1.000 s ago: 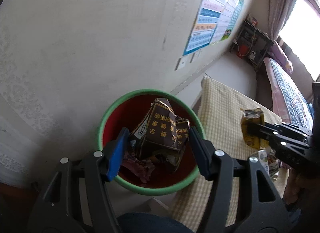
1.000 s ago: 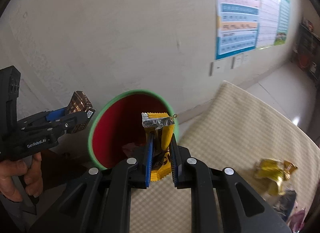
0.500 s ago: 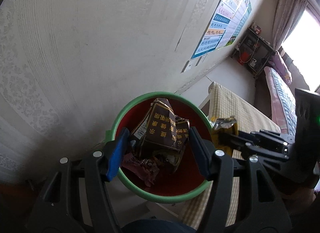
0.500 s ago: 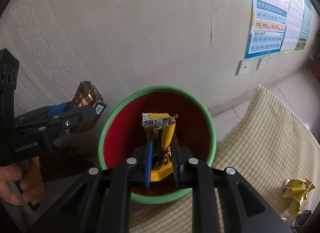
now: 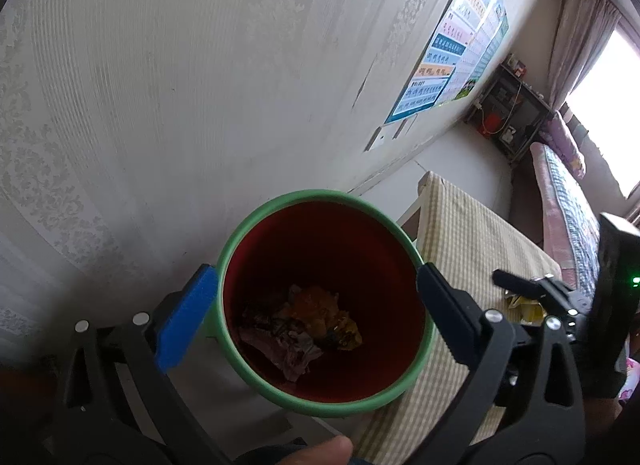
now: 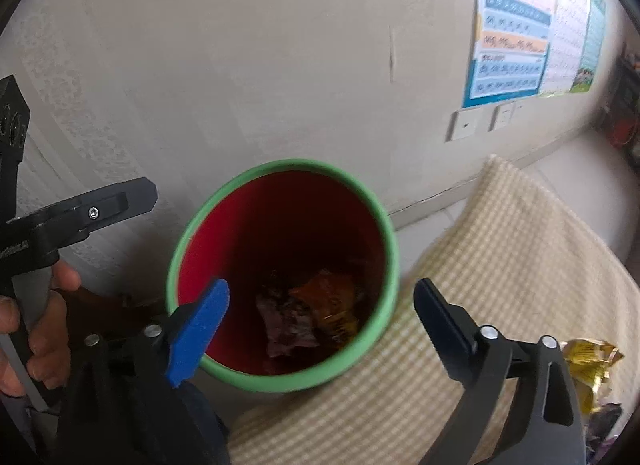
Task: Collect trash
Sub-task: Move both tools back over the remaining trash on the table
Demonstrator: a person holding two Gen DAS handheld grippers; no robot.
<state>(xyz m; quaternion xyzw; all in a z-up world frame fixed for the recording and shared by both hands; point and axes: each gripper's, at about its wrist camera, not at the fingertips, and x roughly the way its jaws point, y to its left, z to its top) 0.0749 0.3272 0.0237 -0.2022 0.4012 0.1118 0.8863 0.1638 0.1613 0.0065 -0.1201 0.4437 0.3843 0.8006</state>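
Note:
A bin with a green rim (image 5: 320, 195) (image 6: 288, 164) and red inside stands beside the table, under both grippers. Crumpled wrappers lie at its bottom: a yellow-orange one (image 5: 320, 305) (image 6: 328, 293) and a dark one (image 5: 288, 345) (image 6: 288, 325). My left gripper (image 5: 316, 305) hangs over the bin's mouth, its jaws opening wide with nothing held between them. My right gripper (image 6: 320, 321) also hovers above the bin, jaws opening and empty. Each gripper shows in the other's view: the right gripper (image 5: 520, 285) at the right edge, the left gripper (image 6: 100, 205) at the left, held by a hand (image 6: 36, 325).
A table under a yellow checked cloth (image 5: 472, 233) (image 6: 500, 265) stands right of the bin, with a crumpled yellow wrapper (image 6: 588, 357) on it. The papered wall with a poster (image 5: 452, 57) is close behind. A shelf (image 5: 508, 121) and a bed (image 5: 568, 201) stand farther right.
Both grippers opened wide. The brown box left my left gripper and the yellow wrapper left my right; both now lie in the bin. The right gripper moved over the bin.

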